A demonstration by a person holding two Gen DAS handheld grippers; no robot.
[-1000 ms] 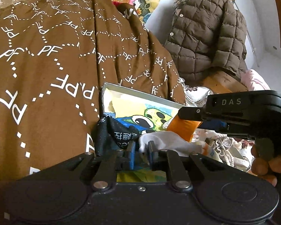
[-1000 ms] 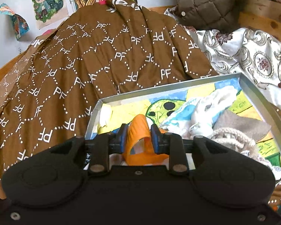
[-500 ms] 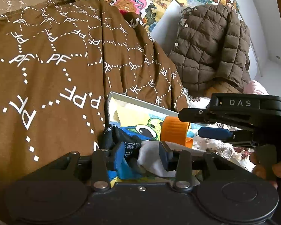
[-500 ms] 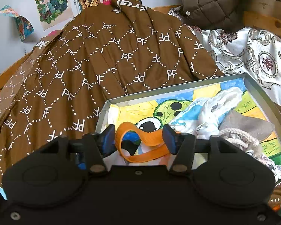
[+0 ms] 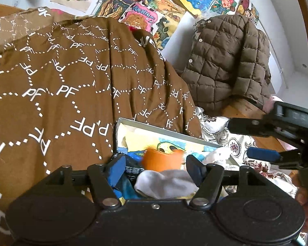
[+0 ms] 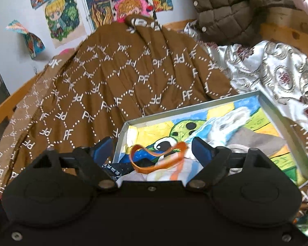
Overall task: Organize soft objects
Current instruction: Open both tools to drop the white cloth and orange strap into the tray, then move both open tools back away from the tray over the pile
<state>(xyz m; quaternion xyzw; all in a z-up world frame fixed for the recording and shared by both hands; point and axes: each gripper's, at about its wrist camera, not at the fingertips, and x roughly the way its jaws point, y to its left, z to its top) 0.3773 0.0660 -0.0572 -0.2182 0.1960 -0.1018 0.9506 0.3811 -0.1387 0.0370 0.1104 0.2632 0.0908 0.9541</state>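
Left wrist view
Left gripper [image 5: 154,167]: fingers spread wide, gripping nothing.
White soft cloth [image 5: 166,182]: crumpled, lying between the spread fingers at the near end of the tray.
Orange elastic band [image 5: 161,157]: blurred, just behind the white cloth, inside the tray.
Black fabric with white print [image 5: 133,170]: beside the left finger, touching the white cloth.
Shallow grey metal tray [image 5: 164,131]: on the bed, its floor covered by a bright cartoon drawing.
Right gripper [image 5: 262,153]: at right above the patterned sheet; blue-padded fingers seen side-on, their gap cannot be told here.

Right wrist view
Right gripper [image 6: 152,148]: fingers wide apart, gripping nothing.
Orange elastic band [image 6: 158,157]: loose loop between the fingers, blurred, over the tray's near corner.
Brown quilt printed with white "PF" letters [image 6: 123,78]: heaped behind the tray.
Brown quilted puffer jacket [image 6: 225,6]: at top right.
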